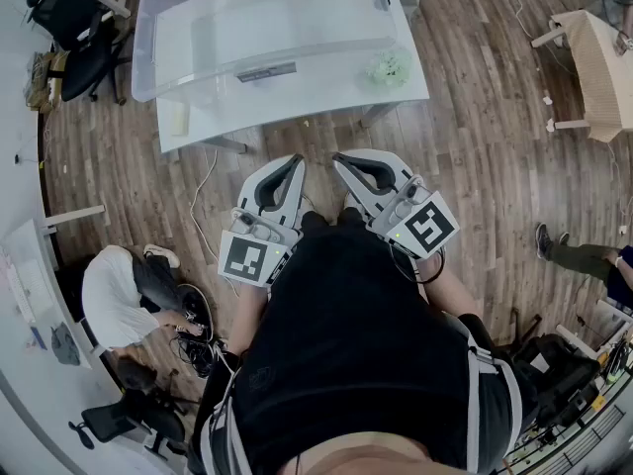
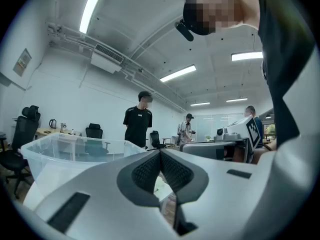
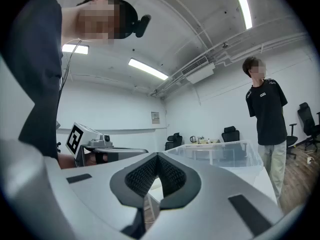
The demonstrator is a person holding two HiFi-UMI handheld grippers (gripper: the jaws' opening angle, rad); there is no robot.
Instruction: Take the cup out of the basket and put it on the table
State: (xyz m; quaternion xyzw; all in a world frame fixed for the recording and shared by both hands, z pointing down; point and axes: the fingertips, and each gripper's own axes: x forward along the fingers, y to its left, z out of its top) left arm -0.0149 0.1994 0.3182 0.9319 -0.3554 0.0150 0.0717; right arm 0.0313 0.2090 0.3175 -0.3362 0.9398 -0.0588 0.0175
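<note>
My left tongs (image 1: 295, 161) and right tongs (image 1: 339, 158) sit closed, empty, at my chest, likely poised for the clear bin (image 1: 257, 28) ahead.

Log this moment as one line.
phase: not started | left gripper: shut, empty | right gripper: shut, empty | both short of table | clear bin: on table | cup: not seen

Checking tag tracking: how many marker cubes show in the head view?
2. One marker cube sits on the left gripper, lower left of centre. The other sits on the right gripper, right of centre. None looks hidden.
</note>
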